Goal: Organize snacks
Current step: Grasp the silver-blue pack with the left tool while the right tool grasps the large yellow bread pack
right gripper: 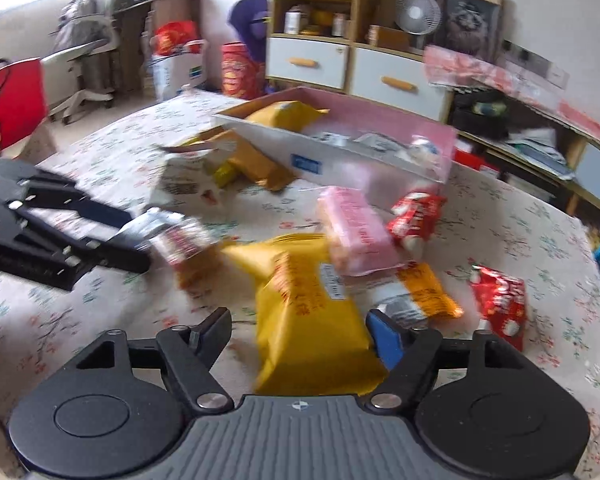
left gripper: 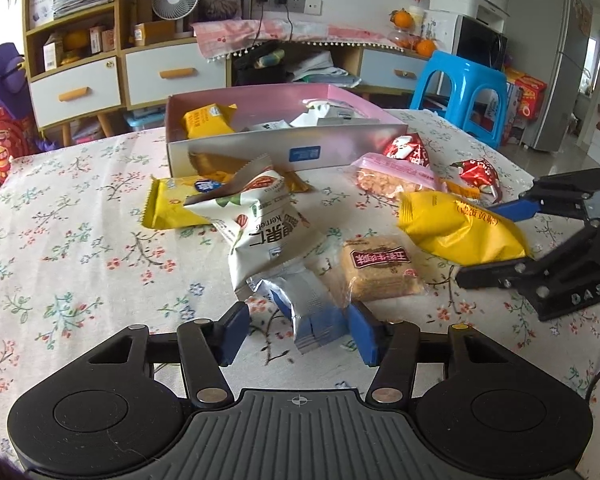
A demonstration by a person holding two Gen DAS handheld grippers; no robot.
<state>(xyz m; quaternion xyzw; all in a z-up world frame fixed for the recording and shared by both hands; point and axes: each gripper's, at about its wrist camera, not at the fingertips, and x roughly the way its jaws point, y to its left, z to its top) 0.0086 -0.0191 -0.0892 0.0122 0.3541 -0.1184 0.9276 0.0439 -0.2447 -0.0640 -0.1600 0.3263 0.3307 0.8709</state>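
Snack packets lie on a floral tablecloth (left gripper: 80, 240) in front of an open pink box (left gripper: 260, 148) that holds several packets. My left gripper (left gripper: 298, 330) is open, its blue pads either side of the silver end of a white nut packet (left gripper: 260, 228). A brown cracker packet (left gripper: 380, 268) lies just right of it. My right gripper (right gripper: 300, 340) is open around a large yellow packet (right gripper: 312, 320), which also shows in the left wrist view (left gripper: 460, 232). The right wrist view is blurred.
Pink (right gripper: 352, 232), red (right gripper: 416, 216) and orange (right gripper: 424, 292) packets lie right of centre. Another yellow packet (left gripper: 172, 204) lies left of the box. A blue stool (left gripper: 460, 88) stands beyond the table, with shelves and drawers (left gripper: 80, 88) behind.
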